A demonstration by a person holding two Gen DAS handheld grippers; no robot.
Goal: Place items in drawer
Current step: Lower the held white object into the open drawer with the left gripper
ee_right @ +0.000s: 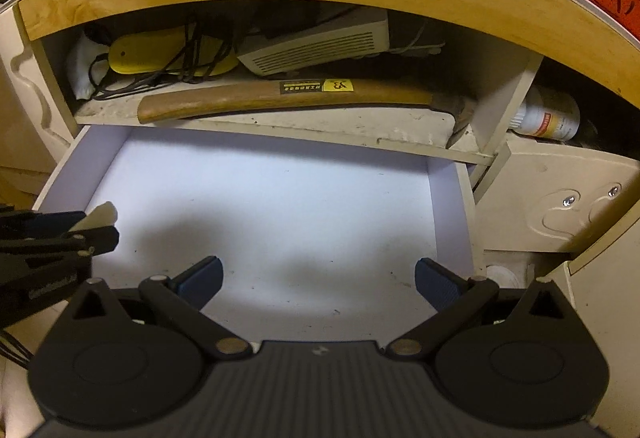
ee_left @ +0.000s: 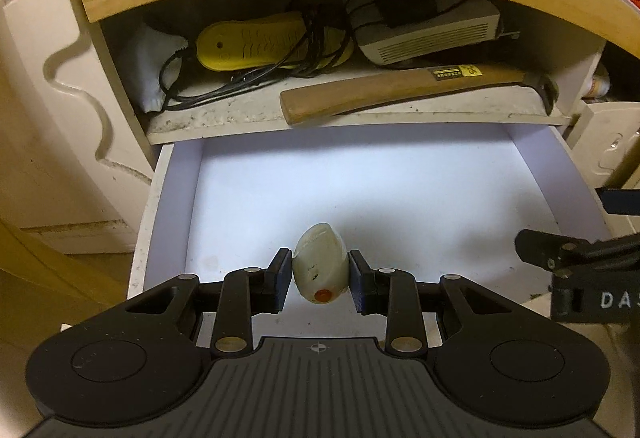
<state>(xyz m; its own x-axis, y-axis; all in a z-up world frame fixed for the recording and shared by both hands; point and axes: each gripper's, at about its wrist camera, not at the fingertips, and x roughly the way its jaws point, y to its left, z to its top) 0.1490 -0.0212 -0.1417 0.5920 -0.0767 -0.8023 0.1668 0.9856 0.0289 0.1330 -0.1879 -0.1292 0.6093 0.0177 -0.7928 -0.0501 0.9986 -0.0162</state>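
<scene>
My left gripper pinches a small cream plastic item with an orange button, held above the near part of the open drawer; my right gripper hangs spread and empty over the drawer's near right; I judge this the placing step; next I must lower the item to the bare floor and release; the hammer lies on the far shelf.
</scene>
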